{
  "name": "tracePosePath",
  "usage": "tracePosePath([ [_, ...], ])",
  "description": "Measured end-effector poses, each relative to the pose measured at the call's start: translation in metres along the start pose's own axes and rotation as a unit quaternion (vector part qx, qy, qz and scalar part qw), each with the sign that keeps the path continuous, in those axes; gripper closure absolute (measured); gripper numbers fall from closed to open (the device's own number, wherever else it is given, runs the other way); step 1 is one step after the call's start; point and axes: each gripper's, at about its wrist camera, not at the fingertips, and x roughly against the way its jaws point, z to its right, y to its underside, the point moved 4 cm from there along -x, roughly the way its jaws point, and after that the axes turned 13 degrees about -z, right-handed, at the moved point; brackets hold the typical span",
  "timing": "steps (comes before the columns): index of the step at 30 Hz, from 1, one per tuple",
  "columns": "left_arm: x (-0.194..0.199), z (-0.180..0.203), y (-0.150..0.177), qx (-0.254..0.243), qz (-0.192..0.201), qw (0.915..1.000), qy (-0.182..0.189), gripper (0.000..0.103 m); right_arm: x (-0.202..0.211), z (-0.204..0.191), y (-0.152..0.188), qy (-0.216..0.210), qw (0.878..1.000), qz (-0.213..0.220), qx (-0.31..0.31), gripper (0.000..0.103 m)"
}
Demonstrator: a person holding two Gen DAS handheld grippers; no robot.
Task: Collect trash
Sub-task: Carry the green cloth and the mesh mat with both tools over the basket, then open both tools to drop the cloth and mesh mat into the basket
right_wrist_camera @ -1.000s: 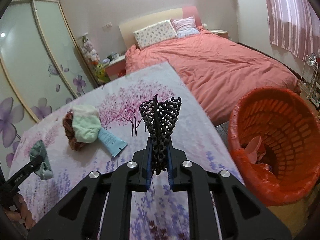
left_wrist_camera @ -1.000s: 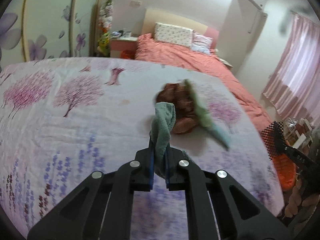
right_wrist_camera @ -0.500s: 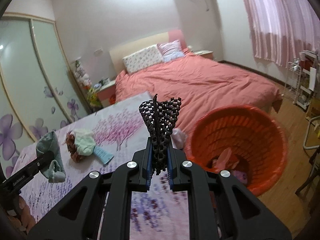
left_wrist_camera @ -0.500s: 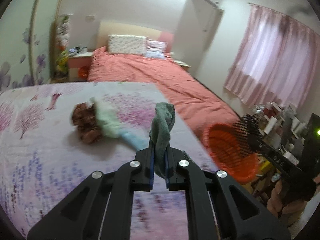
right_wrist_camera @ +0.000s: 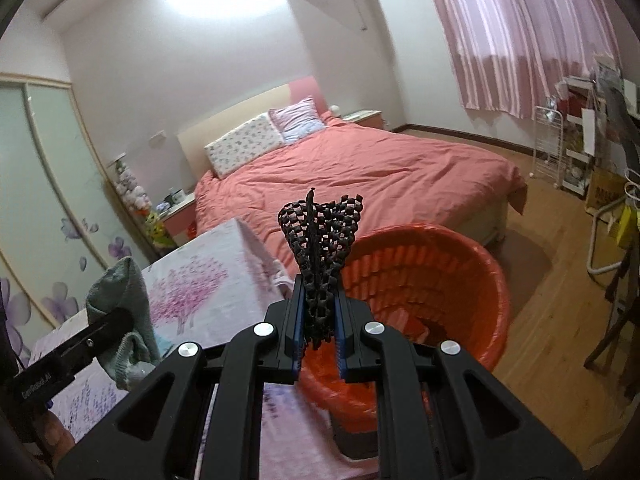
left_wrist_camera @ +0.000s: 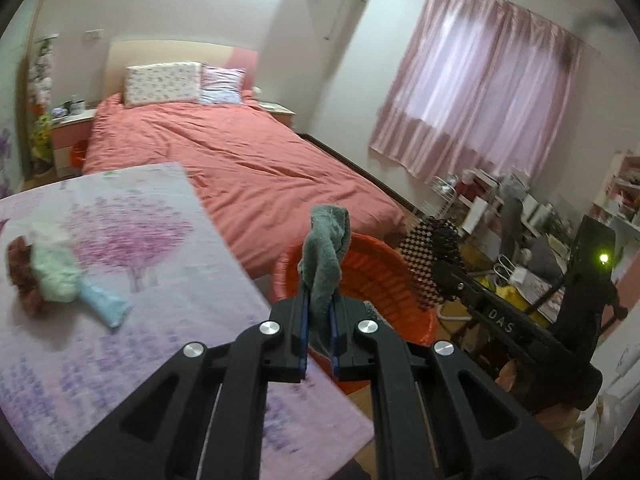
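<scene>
While both grippers hang near the orange basket [right_wrist_camera: 460, 280], each one is clamped on a piece of trash. Pinched between the fingers of the left gripper [left_wrist_camera: 319, 326], the grey-green sock [left_wrist_camera: 325, 256] stands up lengthwise out of them, its folded top curling over in front of the basket's rim. Just to its right, the right gripper [right_wrist_camera: 319, 330] grips the black mesh net [right_wrist_camera: 320, 248], which rises upright from the fingers and fans wider toward its top, over the near edge of the basket. Back on the floral sheet [left_wrist_camera: 140, 240] lie a brown bundle [left_wrist_camera: 22, 276], a pale green cloth [left_wrist_camera: 52, 276] and a light blue tube [left_wrist_camera: 104, 304], touching one another.
</scene>
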Motion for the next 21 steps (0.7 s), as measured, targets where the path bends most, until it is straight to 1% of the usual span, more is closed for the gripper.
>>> tracePosePath([
  [7,-0.059,0.025,-0.012,-0.018,-0.037,0.9989,0.020,0.094,-0.014,0.041,-0.009,0.005,0.999,-0.005,-0.040,0.090],
  [11,-0.094,0.035,-0.020,-0.024,-0.057,0.9979,0.018,0.093,-0.026,0.057,-0.016,0.003,0.998,-0.010,-0.054,0.090],
  [13,-0.111,0.036,-0.021,-0.023,-0.068,0.9973,0.010,0.090,-0.035,0.062,-0.018,-0.001,0.998,-0.018,-0.058,0.089],
  [15,-0.127,0.034,-0.021,-0.017,-0.082,0.9965,0.004,0.077,-0.041,0.068,-0.018,-0.003,0.998,-0.025,-0.061,0.088],
  [17,-0.137,0.027,-0.018,-0.011,-0.093,0.9956,-0.006,0.070,-0.048,0.072,-0.016,-0.003,0.997,-0.035,-0.064,0.083],
  [19,-0.143,0.021,-0.016,-0.007,-0.099,0.9949,-0.013,0.066,-0.051,0.075,-0.014,-0.004,0.997,-0.043,-0.067,0.064],
  [20,-0.145,0.017,-0.015,-0.003,-0.101,0.9947,-0.018,0.063,-0.052,0.077,-0.013,-0.002,0.997,-0.046,-0.068,0.060],
  [21,-0.146,0.014,-0.013,-0.001,-0.102,0.9946,-0.022,0.060,-0.053,0.079,-0.012,0.001,0.996,-0.047,-0.069,0.053],
])
